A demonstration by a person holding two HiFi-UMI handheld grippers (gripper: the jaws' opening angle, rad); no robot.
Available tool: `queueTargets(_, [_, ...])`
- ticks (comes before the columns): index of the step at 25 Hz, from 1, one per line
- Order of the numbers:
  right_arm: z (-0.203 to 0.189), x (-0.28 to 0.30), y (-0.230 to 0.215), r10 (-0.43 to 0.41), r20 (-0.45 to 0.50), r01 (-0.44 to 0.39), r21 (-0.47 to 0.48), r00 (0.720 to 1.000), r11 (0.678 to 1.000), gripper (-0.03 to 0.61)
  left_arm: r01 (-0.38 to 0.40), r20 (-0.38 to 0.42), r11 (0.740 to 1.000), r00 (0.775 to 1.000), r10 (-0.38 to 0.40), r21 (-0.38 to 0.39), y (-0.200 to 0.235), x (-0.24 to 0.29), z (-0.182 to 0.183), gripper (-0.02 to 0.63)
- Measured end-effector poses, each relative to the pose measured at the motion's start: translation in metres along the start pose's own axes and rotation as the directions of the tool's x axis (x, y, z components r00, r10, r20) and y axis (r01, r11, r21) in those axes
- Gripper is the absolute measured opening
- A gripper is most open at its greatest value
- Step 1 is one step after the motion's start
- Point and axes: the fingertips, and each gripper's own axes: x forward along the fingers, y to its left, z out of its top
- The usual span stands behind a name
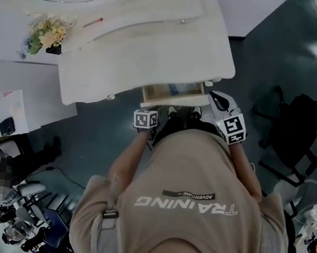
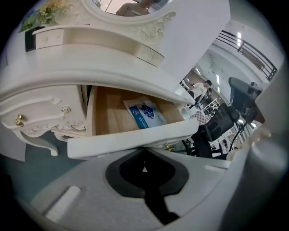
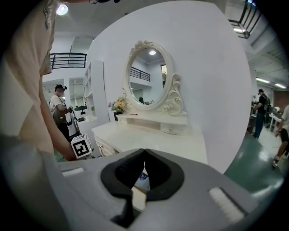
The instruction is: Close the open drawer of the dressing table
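Left gripper (image 1: 146, 118) and right gripper (image 1: 223, 113), two in all, sit at centre frame by the one open drawer (image 1: 172, 93) under the dressing table (image 1: 145, 51), likely placed to push it shut; left gripper view: jaws pressed together, empty, just below the drawer front, one blue packet (image 2: 144, 115) inside; right gripper view: jaws together, empty.

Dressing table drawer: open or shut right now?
Open. The drawer front stands out from under the tabletop, and its wooden floor, with a blue-and-white packet lying on it, is exposed in the left gripper view.
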Motion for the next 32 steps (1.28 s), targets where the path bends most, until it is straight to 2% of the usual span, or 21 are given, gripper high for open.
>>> queueTargets(5, [0.006, 0.003, -0.004, -0.022, 0.007, 0.022, 0.012, 1.000, 1.000, 0.005, 0.013, -0.008, 1.000, 1.000, -0.014, -0.026, 0.007, 0.002, 0.020, 0.008])
queueTargets(19, [0.025, 0.030, -0.011, -0.058, 0.020, 0.058, 0.023, 0.998, 0.998, 0.005, 0.009, 0.019, 0.998, 1.000, -0.010, 0.066, 0.027, 0.007, 0.082, 0.008])
queueTargets(27, [0.032, 0.040, -0.012, -0.063, 0.022, 0.063, 0.010, 0.998, 0.998, 0.005, -0.011, 0.082, 0.997, 0.997, 0.005, 0.078, 0.037, 0.009, 0.105, 0.008])
queueTargets(32, [0.033, 0.038, -0.007, -0.059, 0.034, 0.059, -0.013, 0.998, 0.998, 0.005, -0.038, 0.129, 0.998, 0.991, 0.032, 0.044, 0.045, 0.009, 0.111, 0.008])
